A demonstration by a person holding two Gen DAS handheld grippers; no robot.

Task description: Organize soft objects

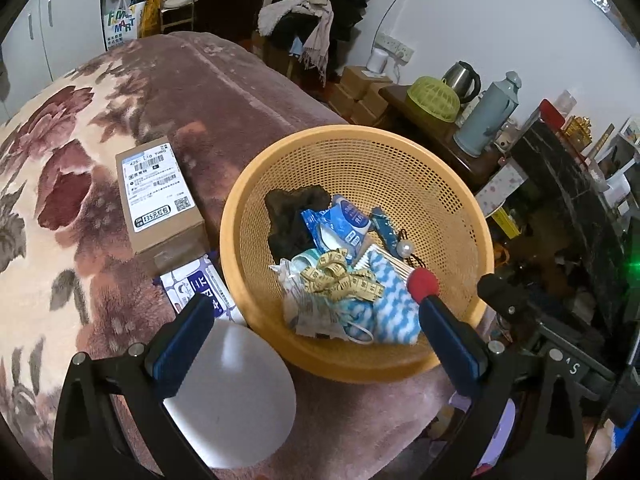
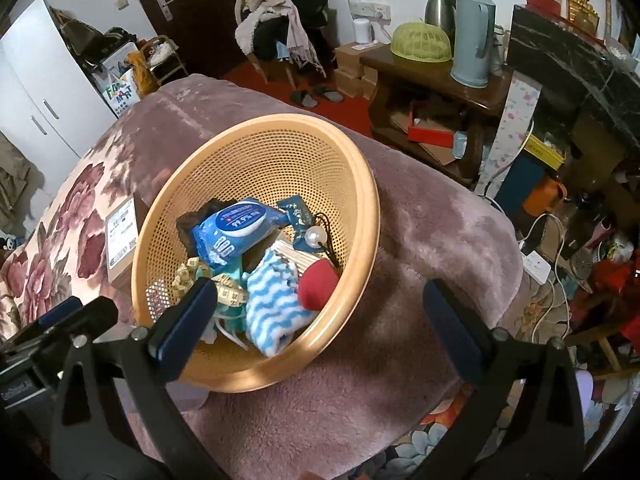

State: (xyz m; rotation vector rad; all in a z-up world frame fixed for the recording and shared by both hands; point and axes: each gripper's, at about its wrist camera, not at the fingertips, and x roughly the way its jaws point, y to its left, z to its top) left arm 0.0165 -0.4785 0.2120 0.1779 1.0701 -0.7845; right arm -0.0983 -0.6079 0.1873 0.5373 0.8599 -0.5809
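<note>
An orange mesh basket (image 1: 452, 200) (image 2: 224, 160) sits on a plush blanket and holds soft things: a blue-white wavy cloth (image 1: 390, 304) (image 2: 274, 304), a yellow tape measure (image 1: 340, 276), a blue wipes pack (image 2: 232, 232), face masks (image 1: 316, 312), a dark cloth (image 1: 292, 216) and a red pom-pom (image 1: 422, 284) (image 2: 318, 284). My left gripper (image 1: 312, 300) is open over the basket's near rim. My right gripper (image 2: 320, 292) is open, hovering over the basket's near right side, holding nothing.
A cardboard parcel (image 1: 160, 196) and a wipes packet (image 1: 200, 292) lie left of the basket, with a white round lid (image 1: 240, 392) by the left finger. A side table with a thermos (image 2: 472, 24) and green cover (image 2: 420, 42) stands beyond the bed edge.
</note>
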